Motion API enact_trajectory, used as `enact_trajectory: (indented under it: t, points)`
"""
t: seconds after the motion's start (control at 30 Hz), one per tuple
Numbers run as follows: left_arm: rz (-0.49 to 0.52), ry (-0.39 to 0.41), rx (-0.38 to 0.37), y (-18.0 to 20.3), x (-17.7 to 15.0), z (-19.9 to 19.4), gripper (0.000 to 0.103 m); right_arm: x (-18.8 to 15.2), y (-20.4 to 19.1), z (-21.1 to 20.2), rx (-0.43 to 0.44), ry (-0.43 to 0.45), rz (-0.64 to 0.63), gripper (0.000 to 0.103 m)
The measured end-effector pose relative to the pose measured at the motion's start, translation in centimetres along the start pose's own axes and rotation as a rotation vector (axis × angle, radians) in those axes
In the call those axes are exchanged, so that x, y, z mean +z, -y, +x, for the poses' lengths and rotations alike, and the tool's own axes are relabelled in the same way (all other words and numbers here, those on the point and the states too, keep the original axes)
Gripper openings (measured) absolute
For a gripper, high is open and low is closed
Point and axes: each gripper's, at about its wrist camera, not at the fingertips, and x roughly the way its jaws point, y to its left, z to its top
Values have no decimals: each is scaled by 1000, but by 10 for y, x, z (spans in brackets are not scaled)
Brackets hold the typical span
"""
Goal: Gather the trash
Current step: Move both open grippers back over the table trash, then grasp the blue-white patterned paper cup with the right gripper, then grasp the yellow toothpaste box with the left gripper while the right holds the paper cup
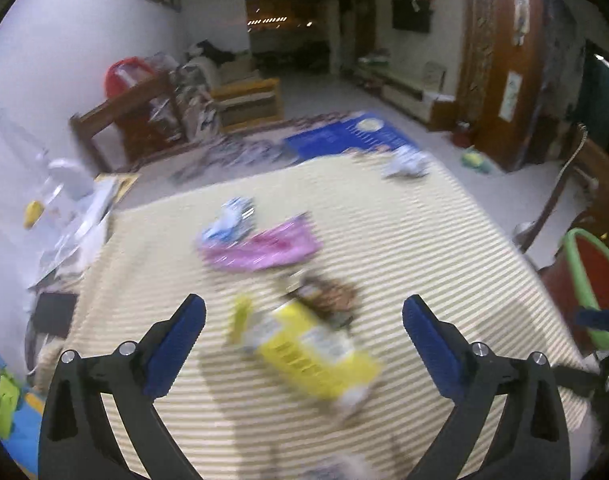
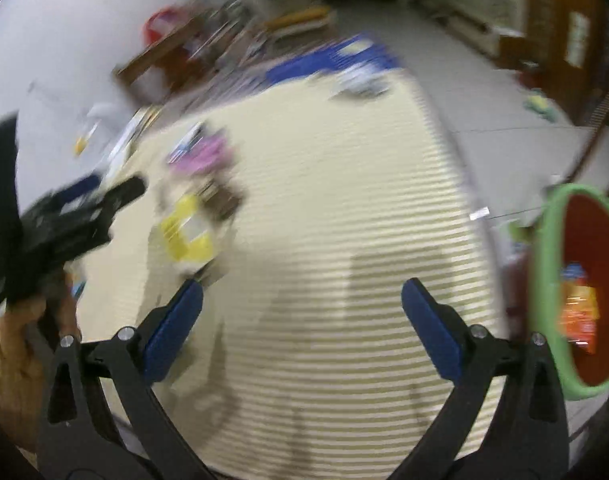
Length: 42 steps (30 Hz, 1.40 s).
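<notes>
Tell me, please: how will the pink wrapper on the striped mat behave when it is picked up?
The pink wrapper lies flat and thin on the striped mat, so it is probably light and floppy. Its surface looks glossy, so it may slip or crumple between the pads.

A striped mat point(image 1: 424, 248) covers the floor, a wooden chair point(image 1: 140, 120) and blue board point(image 1: 344, 136) beyond it.

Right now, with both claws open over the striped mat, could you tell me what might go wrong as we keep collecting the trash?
1. The yellow packet and the brown wrapper overlap, so the left claw might catch both or only slide them.
2. Both views are motion-blurred; closing now could miss.
3. The crumpled white wrapper lies at the striped mat's far edge and could be overlooked, far from the green-rimmed bin.
</notes>
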Motion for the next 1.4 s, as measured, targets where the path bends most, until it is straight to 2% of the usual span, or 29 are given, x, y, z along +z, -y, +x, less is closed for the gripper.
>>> enact_trajectory:
  t: [0.17,0.3,0.37,0.47,0.5,0.57,0.63,0.73,0.9,1.03,1.27,1.4]
  points:
    - [-95,-66,-16,-54,-21,8,95,-14,-50,48,133,-156,24,98]
    - [-145,-81,-29,-80,-31,10,95,-28,-78,77,188,-261,69,98]
    - [-148,-83,-36,-86,-34,10,95,-35,-91,87,209,-291,71,98]
    - [-162,-86,-55,-91,-36,12,95,-42,-105,104,178,-330,59,98]
    - [-170,-92,-67,-92,-36,14,95,-46,-108,109,171,-343,64,96]
    - [-184,-99,-88,-93,-36,17,95,-50,-110,115,151,-349,67,79]
    - [-191,-104,-107,-91,-37,19,95,-51,-111,116,117,-322,43,51]
    - [-180,-118,-139,-82,-35,24,95,-52,-103,107,127,-288,64,35]
    - [-157,-156,-199,-53,-32,39,95,-43,-62,58,40,-121,156,35]
    - [-149,-222,-196,-26,-31,64,95,-44,-37,27,-18,-35,219,35]
    - [-108,-299,-106,9,-33,104,95,-54,-19,-2,-75,17,240,35]
    - [-57,-328,-111,17,-42,110,94,-51,-19,4,-85,13,218,35]
